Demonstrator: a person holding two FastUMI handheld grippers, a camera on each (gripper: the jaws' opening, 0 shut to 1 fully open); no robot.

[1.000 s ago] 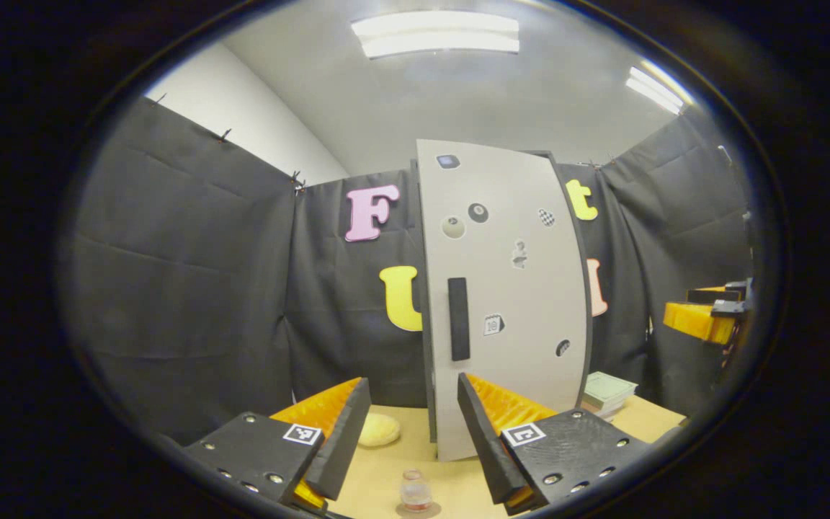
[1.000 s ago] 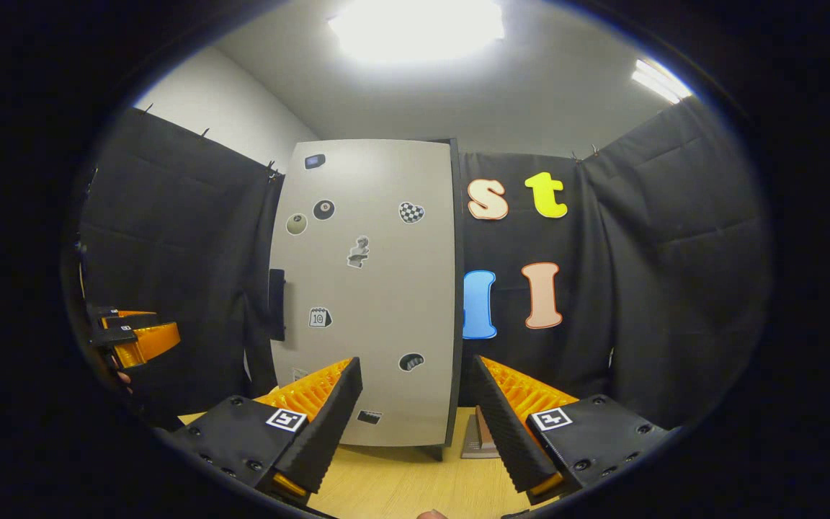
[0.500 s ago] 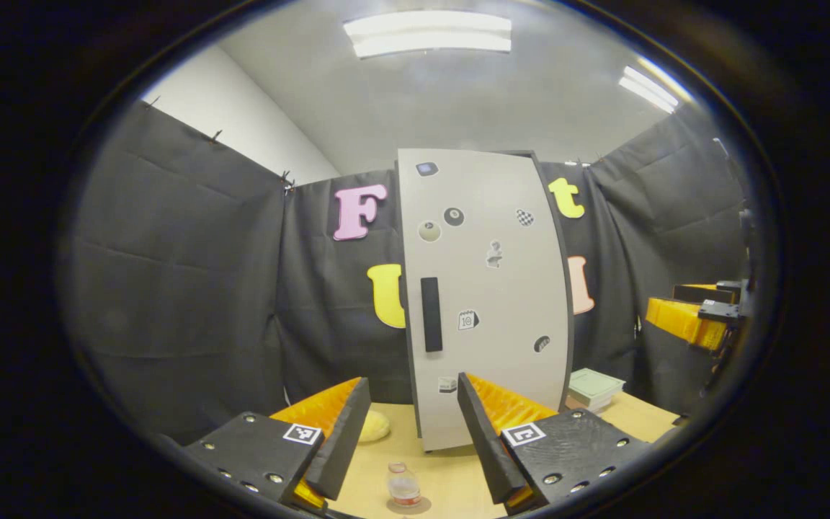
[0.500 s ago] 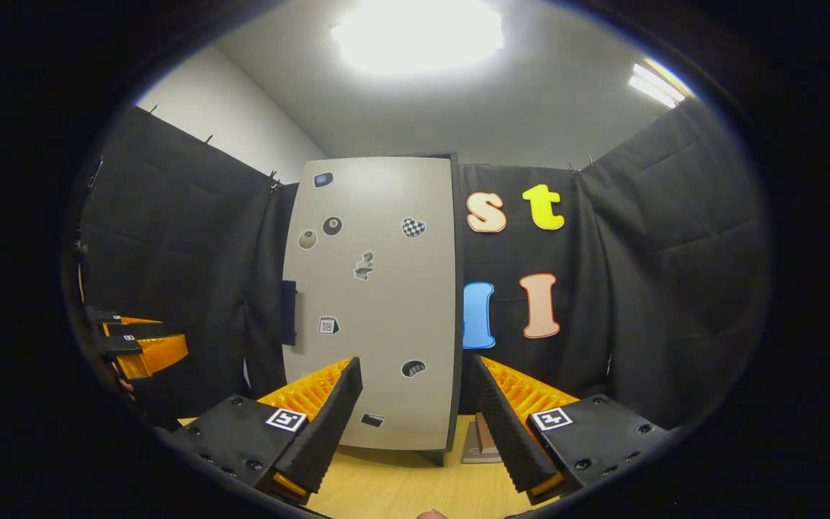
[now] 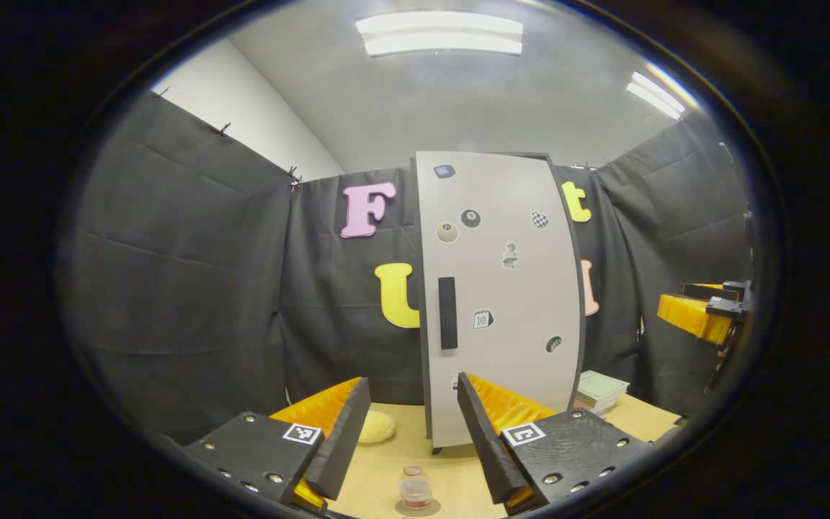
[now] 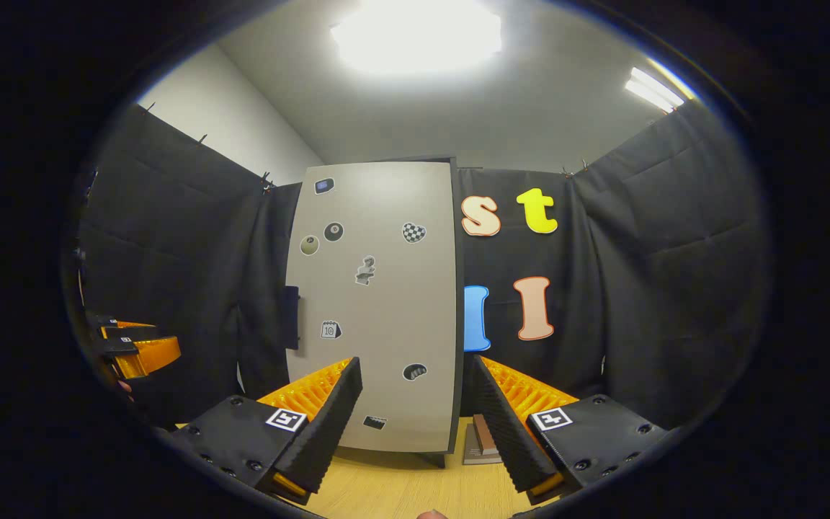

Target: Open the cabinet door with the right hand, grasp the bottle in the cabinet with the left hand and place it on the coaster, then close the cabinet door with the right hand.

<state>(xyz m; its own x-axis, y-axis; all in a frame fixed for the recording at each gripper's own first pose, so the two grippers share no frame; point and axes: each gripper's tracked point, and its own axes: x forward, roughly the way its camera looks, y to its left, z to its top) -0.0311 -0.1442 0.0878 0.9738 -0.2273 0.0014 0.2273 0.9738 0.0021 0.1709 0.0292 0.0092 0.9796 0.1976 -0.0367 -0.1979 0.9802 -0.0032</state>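
I find the cabinet (image 5: 501, 303) standing upright on the counter (image 5: 386, 468), its pale grey door (image 6: 379, 303) flush against the dark frame, so whatever is inside is hidden from me. The door carries several small stickers and a dark vertical handle (image 5: 447, 313) near its left edge.

The bottle (image 5: 416, 489) stands upright on the coaster (image 5: 417, 508), on the counter in front of the cabinet and low between my left tool's fingers in the left gripper view. It is small and clear, with a pale cap and a reddish band round its lower part. The coaster is a thin round disc, slightly darker than the counter, showing just beyond the bottle's base.

My left tool (image 5: 409, 432) is held above and behind the bottle with its jaws wide apart, gripping nothing. My right tool (image 6: 415, 422) is also spread wide and empty, facing the door's lower half without touching it. In the left gripper view the right tool sits at the far right edge, well apart from the cabinet.

A pale yellow rounded object (image 5: 377, 427) lies on the counter left of the cabinet. A stack of books (image 5: 602, 391) lies right of it, close to its base.
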